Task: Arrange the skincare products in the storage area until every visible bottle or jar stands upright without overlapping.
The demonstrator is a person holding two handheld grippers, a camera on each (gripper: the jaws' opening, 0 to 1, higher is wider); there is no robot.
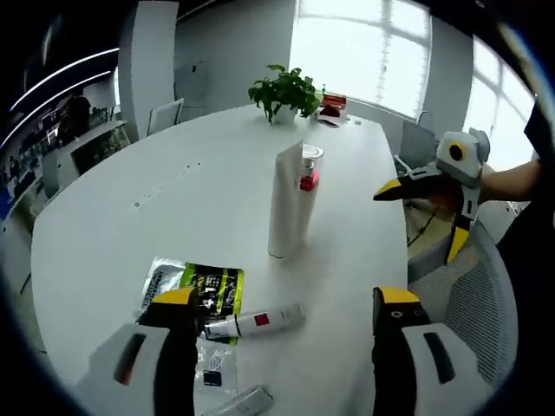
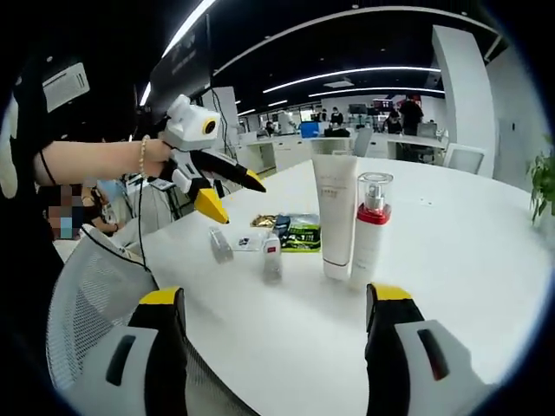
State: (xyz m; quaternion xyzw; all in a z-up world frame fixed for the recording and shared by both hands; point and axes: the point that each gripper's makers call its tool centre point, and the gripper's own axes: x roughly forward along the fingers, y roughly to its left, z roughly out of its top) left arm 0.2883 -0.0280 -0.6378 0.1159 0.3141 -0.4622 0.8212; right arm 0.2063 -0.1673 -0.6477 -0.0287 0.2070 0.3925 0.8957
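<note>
Nearest in the left gripper view, the left claw [image 1: 286, 325] has its jaws wide apart with nothing between them, hanging over the white counter [image 1: 130, 217]. Just ahead of its left jaw lies a small white tube with a red band [image 1: 256, 322], on its side and resting partly over a green-and-black sachet [image 1: 204, 290]; another small item lies by the jaw's tip, too cut off to tell. Further ahead, between the jaws' lines, a tall white tube [image 1: 286, 204] stands upright with a pump bottle with a red collar [image 1: 309, 169] just behind it — the two look close together. Far beyond, a potted plant [image 1: 284, 91] sits at the counter's far end. In the right gripper view the right claw [image 2: 273, 325] is likewise spread and empty, with a mesh chair back [image 2: 91, 299] beside its left jaw.
</note>
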